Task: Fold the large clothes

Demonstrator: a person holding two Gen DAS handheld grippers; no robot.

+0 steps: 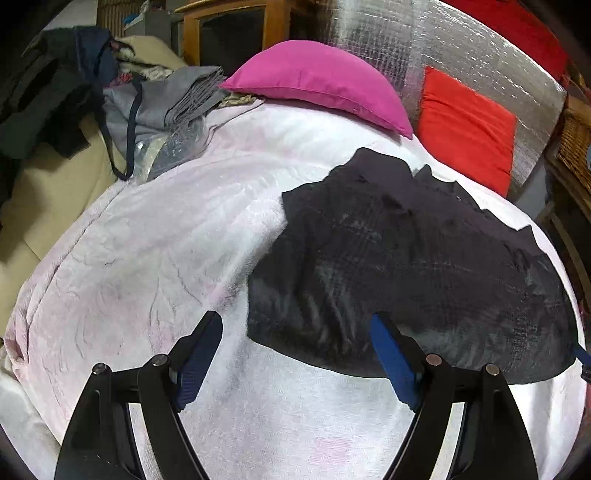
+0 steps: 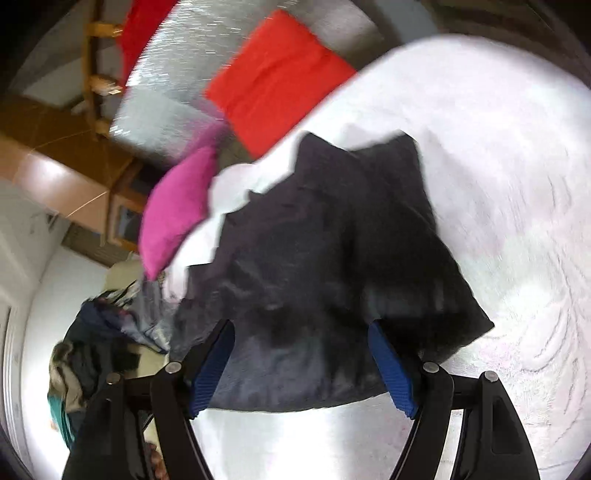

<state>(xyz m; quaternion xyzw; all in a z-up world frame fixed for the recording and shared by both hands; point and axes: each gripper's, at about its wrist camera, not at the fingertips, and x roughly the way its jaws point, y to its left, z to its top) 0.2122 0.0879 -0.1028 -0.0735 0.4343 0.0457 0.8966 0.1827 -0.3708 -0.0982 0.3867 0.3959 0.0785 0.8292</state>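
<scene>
A dark, nearly black garment [image 1: 406, 266] lies crumpled on a white fleece blanket [image 1: 155, 258] that covers the bed. My left gripper [image 1: 295, 347] is open and empty, just above the garment's near left edge; its right finger overlaps the cloth. In the right wrist view the same garment [image 2: 325, 258] fills the middle. My right gripper [image 2: 301, 354] is open, with the garment's near edge lying between its blue pads [image 2: 391, 373]. This view is tilted and blurred.
A magenta cushion [image 1: 321, 81] and a red cushion [image 1: 469, 125] lie at the head of the bed against a silver quilted panel [image 1: 480, 55]. A heap of grey and dark clothes [image 1: 162, 107] sits at the far left. A wooden cabinet [image 1: 229, 33] stands behind.
</scene>
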